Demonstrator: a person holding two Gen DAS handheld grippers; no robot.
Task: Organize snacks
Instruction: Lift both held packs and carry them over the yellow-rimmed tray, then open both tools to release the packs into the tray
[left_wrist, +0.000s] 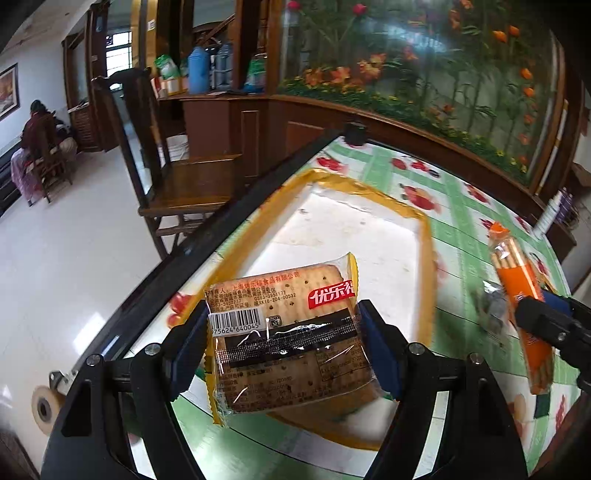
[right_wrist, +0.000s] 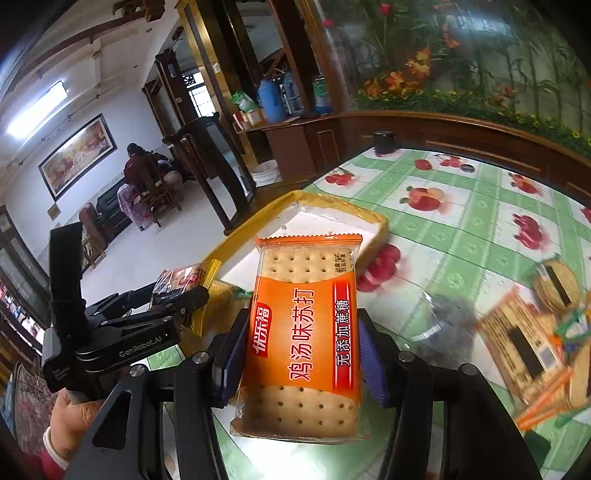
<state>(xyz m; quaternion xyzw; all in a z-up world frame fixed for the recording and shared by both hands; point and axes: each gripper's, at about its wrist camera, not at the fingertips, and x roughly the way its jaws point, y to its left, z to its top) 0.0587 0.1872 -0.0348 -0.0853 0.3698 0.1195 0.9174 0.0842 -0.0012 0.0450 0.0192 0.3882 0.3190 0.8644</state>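
Observation:
My left gripper is shut on a cracker pack with a yellow edge, back side up, and holds it above a shallow yellow-rimmed tray. My right gripper is shut on an orange cracker pack and holds it above the tray's near right side. The left view shows the right gripper and its orange pack edge-on at the right. The right view shows the left gripper with its pack at the left.
The table has a green-checked fruit-print cloth. Several more cracker packs lie in a blurred pile at the right. A crumpled clear wrapper lies beside them. A black jar stands at the far corner. A wooden chair stands off the left edge.

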